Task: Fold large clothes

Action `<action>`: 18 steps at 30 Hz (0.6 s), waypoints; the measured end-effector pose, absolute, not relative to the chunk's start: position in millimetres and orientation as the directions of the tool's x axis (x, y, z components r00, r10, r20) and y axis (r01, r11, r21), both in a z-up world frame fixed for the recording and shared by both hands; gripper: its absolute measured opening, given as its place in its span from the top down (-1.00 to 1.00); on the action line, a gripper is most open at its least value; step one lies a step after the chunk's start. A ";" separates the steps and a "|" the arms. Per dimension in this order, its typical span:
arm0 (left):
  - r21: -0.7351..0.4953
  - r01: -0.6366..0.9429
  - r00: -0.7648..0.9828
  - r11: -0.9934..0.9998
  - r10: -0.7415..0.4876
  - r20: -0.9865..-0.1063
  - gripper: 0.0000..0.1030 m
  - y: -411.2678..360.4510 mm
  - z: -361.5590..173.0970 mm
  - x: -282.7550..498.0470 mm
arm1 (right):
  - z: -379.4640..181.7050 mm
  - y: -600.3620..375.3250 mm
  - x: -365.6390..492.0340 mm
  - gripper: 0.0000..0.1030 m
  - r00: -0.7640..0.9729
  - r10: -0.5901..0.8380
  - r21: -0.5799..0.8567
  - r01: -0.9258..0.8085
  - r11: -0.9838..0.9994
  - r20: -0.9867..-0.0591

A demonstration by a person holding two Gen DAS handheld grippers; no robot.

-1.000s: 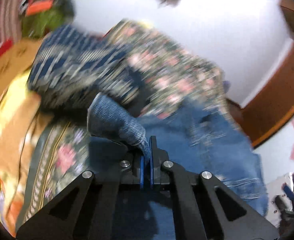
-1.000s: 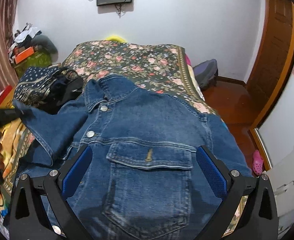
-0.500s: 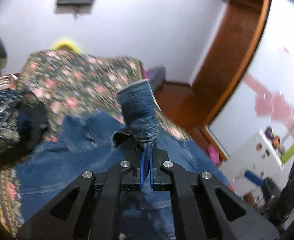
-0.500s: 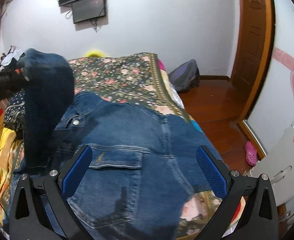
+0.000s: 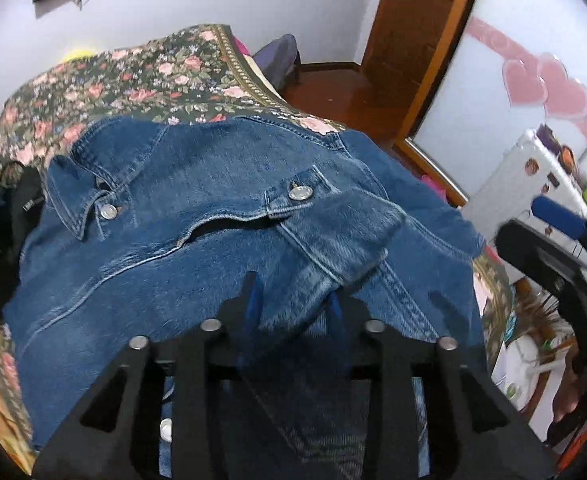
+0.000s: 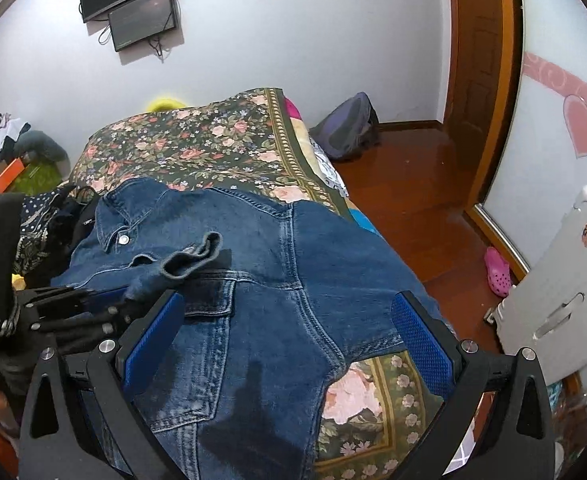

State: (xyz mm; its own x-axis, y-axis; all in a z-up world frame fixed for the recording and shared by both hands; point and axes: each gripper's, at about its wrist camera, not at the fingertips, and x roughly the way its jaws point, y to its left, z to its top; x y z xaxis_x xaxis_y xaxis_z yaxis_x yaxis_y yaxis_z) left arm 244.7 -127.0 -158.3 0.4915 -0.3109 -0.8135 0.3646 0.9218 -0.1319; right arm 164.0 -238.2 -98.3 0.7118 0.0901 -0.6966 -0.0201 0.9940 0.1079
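A blue denim jacket (image 5: 197, 240) lies spread on the floral bedspread (image 5: 141, 76); it also shows in the right wrist view (image 6: 301, 264). Its left sleeve, with a buttoned cuff (image 5: 305, 200), is folded across the jacket's front. My left gripper (image 5: 295, 304) is open, its blue pads on either side of the sleeve end (image 6: 189, 260), no longer pinching it. In the right wrist view the left gripper (image 6: 105, 304) sits at the left by the sleeve. My right gripper (image 6: 289, 332) is wide open and empty above the jacket's lower right part.
Dark patterned clothes (image 6: 41, 224) are piled at the jacket's left. The bed's right edge drops to a wooden floor (image 6: 413, 200) with a backpack (image 6: 349, 128) and a pink shoe (image 6: 497, 272). A white cabinet (image 6: 553, 300) stands at right.
My left gripper carried the sleeve from the left, up and over the jacket's front, laid it down and opened. My right gripper shifted right along the jacket, staying open.
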 end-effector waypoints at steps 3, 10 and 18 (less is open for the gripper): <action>-0.095 0.379 0.530 0.921 -0.300 -0.793 -0.05 -116.8 -147.9 228.8 | -94.7 -229.8 165.0 -0.99 0.716 0.120 0.122 -0.049 0.991 -0.688; 0.007 0.269 0.680 0.963 -0.185 -0.709 -0.41 -62.4 -118.4 211.1 | -104.2 -205.0 181.9 -0.99 0.669 0.223 0.182 -0.132 0.974 -0.709; 0.007 0.069 0.709 0.998 -0.044 -0.704 -0.65 25.3 -125.3 214.0 | -148.9 -188.0 215.4 -0.46 0.502 0.366 0.346 -0.135 0.928 -0.784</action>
State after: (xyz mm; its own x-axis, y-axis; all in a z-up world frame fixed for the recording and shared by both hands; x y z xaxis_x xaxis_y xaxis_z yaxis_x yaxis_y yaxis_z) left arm 214.0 25.3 -125.3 0.7089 -0.0443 -0.7039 0.0692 0.9976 0.0069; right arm 215.4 -188.0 -148.9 0.5017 0.3658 -0.7839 -0.1354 0.9282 0.3465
